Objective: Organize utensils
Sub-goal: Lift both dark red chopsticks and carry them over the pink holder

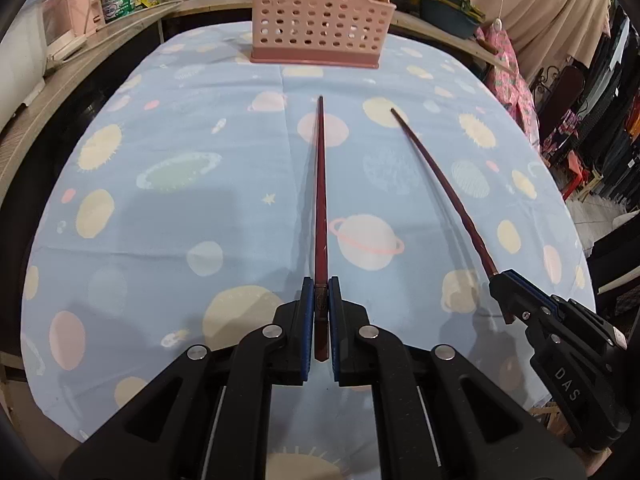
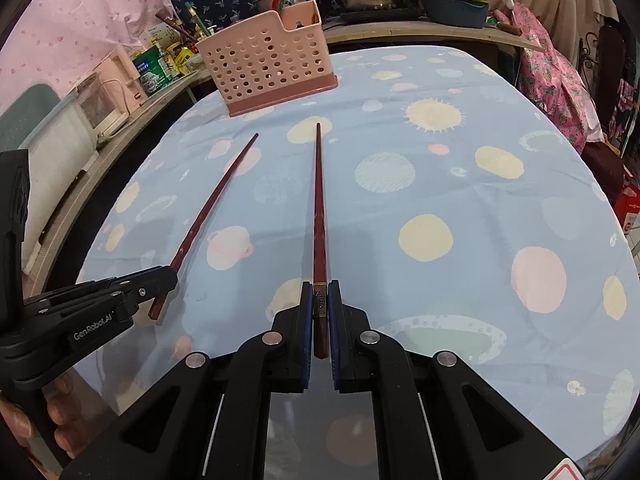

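At the near end of the tabletop (image 1: 160, 208), spread with a blue planet-print cloth, both grippers have a dark red chopstick each. The left gripper (image 1: 320, 300) has its fingers closed tight on the thick end of the left chopstick (image 1: 320, 200), whose tip reaches toward the pink perforated utensil holder (image 1: 316, 20). The right gripper (image 2: 320, 304) clamps the right chopstick (image 2: 318, 208) the same way, near its metal band, with the butt end sticking out behind the pads. Both sticks point toward the holder, which stands at the far end of the tabletop, well apart from their tips. Whether the tips touch the cloth I cannot tell. So the picking up appears done for this pair; carrying them over and dropping them into the holder is still left. No other loose utensils show on the cloth.
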The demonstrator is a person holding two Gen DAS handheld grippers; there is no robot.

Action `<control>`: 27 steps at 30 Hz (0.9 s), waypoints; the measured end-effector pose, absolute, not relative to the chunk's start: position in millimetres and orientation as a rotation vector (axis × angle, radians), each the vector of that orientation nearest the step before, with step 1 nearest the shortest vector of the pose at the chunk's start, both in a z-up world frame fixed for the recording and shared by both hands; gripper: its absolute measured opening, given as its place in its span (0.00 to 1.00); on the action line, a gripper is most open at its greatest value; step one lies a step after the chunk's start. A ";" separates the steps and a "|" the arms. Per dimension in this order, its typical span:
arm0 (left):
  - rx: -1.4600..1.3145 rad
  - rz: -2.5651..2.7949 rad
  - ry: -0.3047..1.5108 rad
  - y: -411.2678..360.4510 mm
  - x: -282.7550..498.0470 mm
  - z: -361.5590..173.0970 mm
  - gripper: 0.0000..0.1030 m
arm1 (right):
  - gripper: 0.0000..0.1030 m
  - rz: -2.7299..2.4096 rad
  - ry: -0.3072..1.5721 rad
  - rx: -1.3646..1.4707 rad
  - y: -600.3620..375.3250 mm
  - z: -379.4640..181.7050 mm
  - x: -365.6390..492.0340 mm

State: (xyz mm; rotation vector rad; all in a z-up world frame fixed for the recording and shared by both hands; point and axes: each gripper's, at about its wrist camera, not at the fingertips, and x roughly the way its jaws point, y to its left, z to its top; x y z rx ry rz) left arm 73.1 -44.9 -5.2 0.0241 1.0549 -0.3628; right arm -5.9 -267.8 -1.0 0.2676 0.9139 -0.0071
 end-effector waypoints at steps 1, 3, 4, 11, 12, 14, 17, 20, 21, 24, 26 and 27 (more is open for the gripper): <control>0.021 -0.362 1.048 -43.6 73.5 -0.7 0.07 | 0.07 -0.006 0.906 0.270 -268.6 2.7 -6.0; 0.009 -0.365 1.034 -40.9 74.9 8.4 0.07 | 0.07 -0.003 0.888 0.278 -270.8 11.6 -5.2; 0.000 -0.367 1.023 -39.2 75.4 13.4 0.07 | 0.07 -0.002 0.878 0.281 -271.6 16.2 -4.5; -0.049 -0.363 0.925 -27.5 86.1 59.9 0.07 | 0.07 0.015 0.793 0.285 -278.3 55.1 5.7; -0.055 -0.362 0.915 -26.0 88.1 65.4 0.07 | 0.07 0.018 0.780 0.287 -279.7 61.2 7.9; -0.070 -0.359 0.886 -22.5 93.8 78.9 0.07 | 0.07 0.024 0.750 0.296 -282.7 74.5 12.8; -0.081 -0.354 0.848 -18.8 104.8 96.7 0.07 | 0.07 0.035 0.704 0.309 -287.6 94.7 21.6; -0.083 -0.345 0.809 -19.3 117.4 112.8 0.07 | 0.07 0.049 0.668 0.336 -294.2 111.3 33.8; -0.086 -0.344 0.797 -19.5 121.6 118.0 0.07 | 0.07 0.052 0.657 0.346 -296.6 116.4 38.5; -0.087 -0.345 0.767 -21.1 134.7 131.6 0.07 | 0.07 0.053 0.628 0.359 -301.8 129.5 51.6; -0.091 -0.345 0.747 -23.0 145.6 141.3 0.07 | 0.07 0.064 0.610 0.378 -305.2 137.5 60.2; -0.093 -0.344 0.740 -24.1 150.9 145.9 0.07 | 0.07 0.068 0.602 0.383 -306.3 140.9 64.1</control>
